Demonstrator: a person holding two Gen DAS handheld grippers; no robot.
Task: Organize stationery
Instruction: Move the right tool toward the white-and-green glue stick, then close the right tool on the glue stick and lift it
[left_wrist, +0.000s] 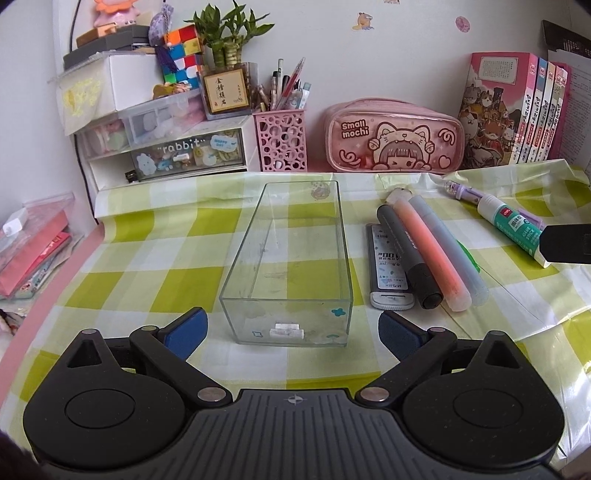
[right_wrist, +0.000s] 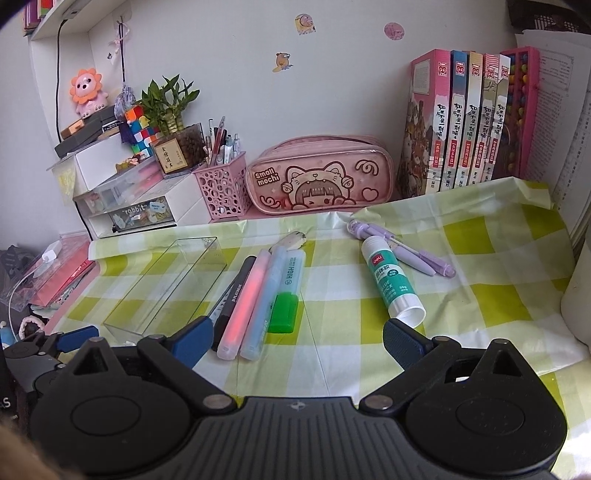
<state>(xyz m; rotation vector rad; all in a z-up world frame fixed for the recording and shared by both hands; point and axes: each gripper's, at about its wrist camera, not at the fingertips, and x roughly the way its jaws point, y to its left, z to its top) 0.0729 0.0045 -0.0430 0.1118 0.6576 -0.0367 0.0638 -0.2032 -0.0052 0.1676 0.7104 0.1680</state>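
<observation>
Both grippers, left (left_wrist: 293, 328) and right (right_wrist: 298, 338), are held spread and empty over the checked cloth (left_wrist: 155, 229), with the clear box (left_wrist: 291, 258) empty just left of the stationery. Counted beside it: one black marker (right_wrist: 232, 299), three highlighters (right_wrist: 243, 302), one refill case (left_wrist: 388, 266), one glue stick (right_wrist: 391, 284) and two purple pens (right_wrist: 417, 254). The round glue stick could be rolled off by a glancing pinch, and the touching markers could be scattered.

The clear box (left_wrist: 291, 258) lies lengthwise on the tablecloth (left_wrist: 147, 258), with a refill case (left_wrist: 388, 269), a marker (left_wrist: 406, 254) and two highlighters (left_wrist: 428, 247) side by side just to its right. Farther right lies a glue stick (left_wrist: 513, 236), resting across pens (right_wrist: 406, 247). Behind, along the wall, stand a drawer unit (left_wrist: 166, 155), pen cup (left_wrist: 282, 142), pencil case (left_wrist: 395, 138) and books (left_wrist: 513, 110), left to right.
</observation>
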